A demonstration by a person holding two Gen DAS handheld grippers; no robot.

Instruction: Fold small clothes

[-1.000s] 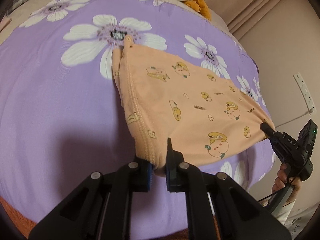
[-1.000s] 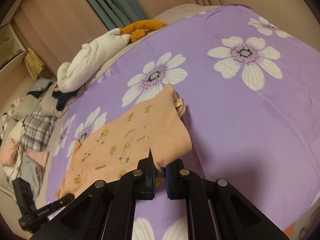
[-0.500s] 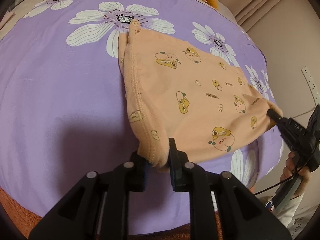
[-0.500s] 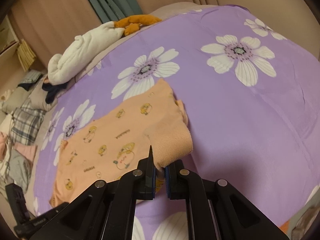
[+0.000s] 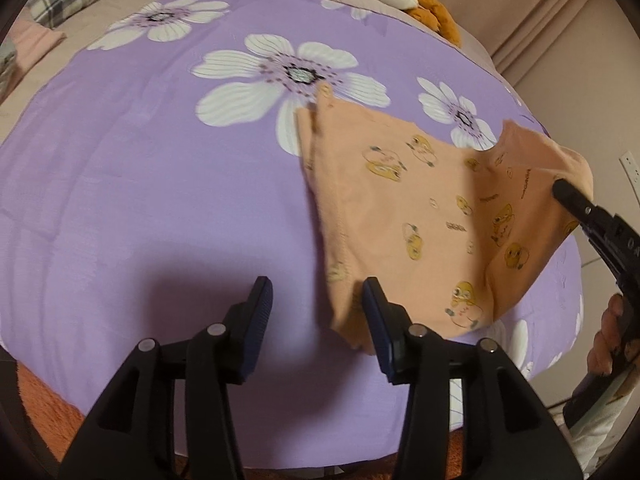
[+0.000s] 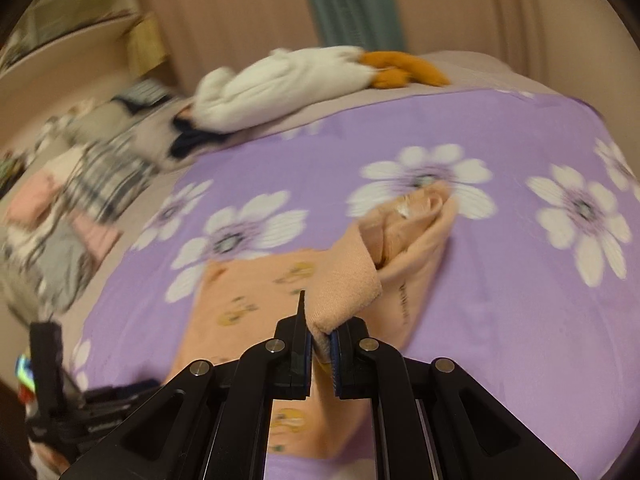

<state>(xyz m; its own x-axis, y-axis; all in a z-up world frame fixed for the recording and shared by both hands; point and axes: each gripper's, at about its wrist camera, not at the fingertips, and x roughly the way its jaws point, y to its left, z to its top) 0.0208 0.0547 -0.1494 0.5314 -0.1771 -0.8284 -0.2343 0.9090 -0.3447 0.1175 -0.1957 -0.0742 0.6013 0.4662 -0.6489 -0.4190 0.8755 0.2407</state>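
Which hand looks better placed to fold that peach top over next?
Right, likely. The right gripper is shut on the peach cartoon-print top, its edge lifted, while the left gripper is open, holding nothing.

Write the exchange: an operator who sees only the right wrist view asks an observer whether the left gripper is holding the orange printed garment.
Operator: Shut or open?
Observer: Open. The left gripper has its jaws wide apart.
Operator: And the near corner?
Observer: The orange garment has that corner in the gap, beside one finger, unclamped.
Operator: Anything on the wall on that side?
Observer: A white wall socket, past the bed's edge.
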